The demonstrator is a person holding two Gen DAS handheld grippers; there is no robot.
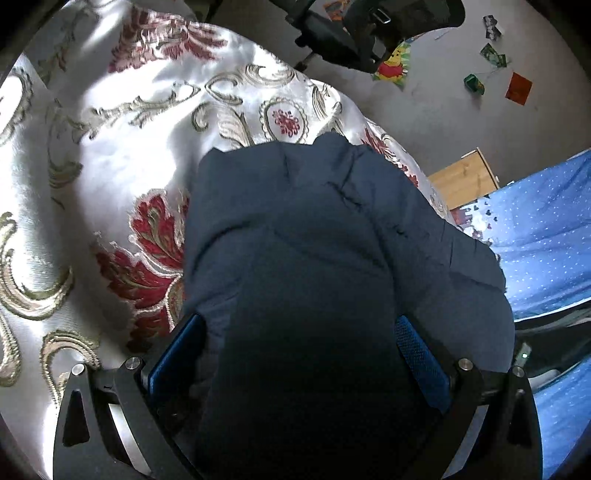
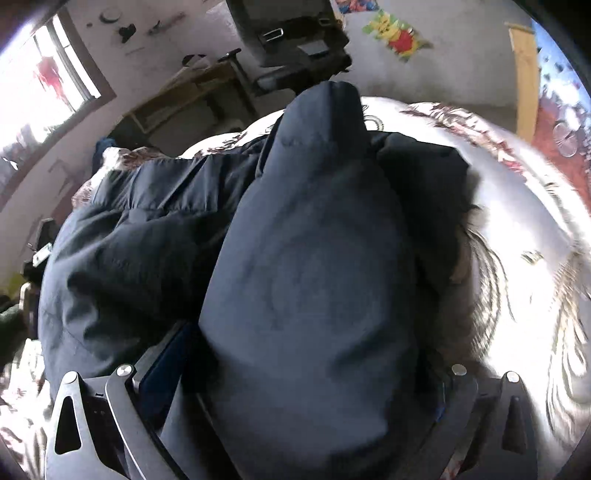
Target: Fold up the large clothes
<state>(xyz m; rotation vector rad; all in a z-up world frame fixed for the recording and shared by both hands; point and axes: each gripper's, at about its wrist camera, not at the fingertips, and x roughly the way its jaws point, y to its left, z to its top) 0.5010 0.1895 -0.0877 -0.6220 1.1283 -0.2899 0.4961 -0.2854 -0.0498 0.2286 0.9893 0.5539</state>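
A puffy navy jacket (image 1: 314, 240) lies on a bed with a white satin bedspread (image 1: 129, 147) patterned in red and gold. My left gripper (image 1: 299, 332) is shut on a thick fold of it; the padding fills the gap between the blue pads (image 1: 417, 354). In the right wrist view another bulging fold of the jacket (image 2: 314, 258) rises between the fingers of my right gripper (image 2: 314, 350), which is shut on it. The rest of the jacket spreads to the left, and a dark fur trim (image 2: 465, 254) shows at the right. The right-hand finger there is mostly hidden.
A black office chair (image 1: 351, 33) stands beyond the bed's far edge, a wooden board (image 1: 461, 177) to the right. Blue dotted fabric (image 1: 546, 229) lies at the right. A wooden desk (image 2: 184, 96) and a bright window (image 2: 48, 74) are at the far left.
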